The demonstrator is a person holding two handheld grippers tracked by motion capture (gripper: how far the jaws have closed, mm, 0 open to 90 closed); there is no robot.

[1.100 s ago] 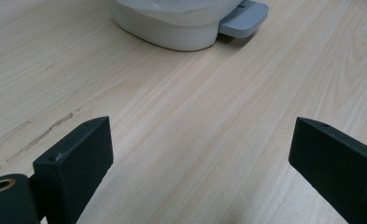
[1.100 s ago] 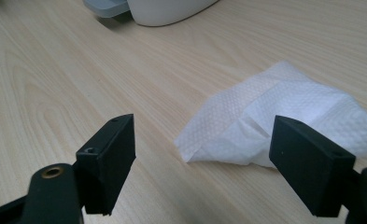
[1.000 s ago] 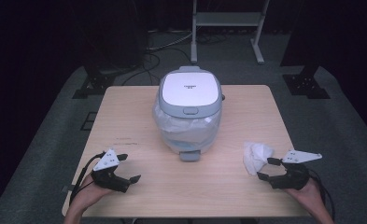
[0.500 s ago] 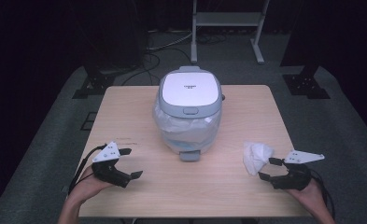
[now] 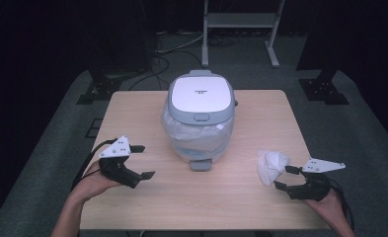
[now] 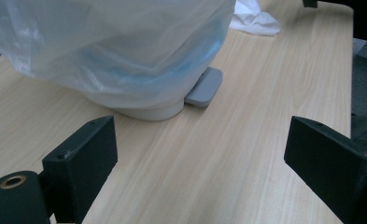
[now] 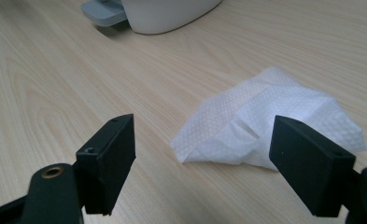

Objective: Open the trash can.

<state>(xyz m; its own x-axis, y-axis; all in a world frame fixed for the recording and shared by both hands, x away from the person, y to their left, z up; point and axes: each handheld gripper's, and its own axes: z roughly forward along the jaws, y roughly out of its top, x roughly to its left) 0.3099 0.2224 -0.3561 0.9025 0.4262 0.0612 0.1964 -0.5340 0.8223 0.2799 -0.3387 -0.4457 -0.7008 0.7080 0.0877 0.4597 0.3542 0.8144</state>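
I had the bin (image 5: pixel 200 118) standing near the middle of the table (image 5: pixel 147 207), a small white one with a grey-rimmed lid shut on top and a clear bag (image 5: pixel 196 136) hanging out from under the lid down its sides. A grey pedal (image 5: pixel 200 164) stuck out at its foot toward me, flat on the wood.

My left gripper (image 5: pixel 138 162) sat at the table's left, well apart from the bin, held in my left hand (image 5: pixel 90 182). Its jaws stood wide apart with nothing between them. Through the left gripper view I looked along them at the bag (image 6: pixel 111 42), the white base beneath it and the pedal (image 6: pixel 204 87), with bare wood between the jaws.

My right gripper (image 5: pixel 282 177) was at the table's right, held in my right hand (image 5: pixel 332 207), and its jaws were also spread wide and empty. A crumpled white tissue (image 5: pixel 271 166) lay on the wood just ahead of them, to the right of the bin and apart from it. In the right gripper view the tissue (image 7: pixel 270 123) lay between and just beyond the jaws, closer to the one on the right of that view; I could not tell whether that jaw touched it. The pedal (image 7: pixel 104 11) showed at the top of that view, beside the bin's base.
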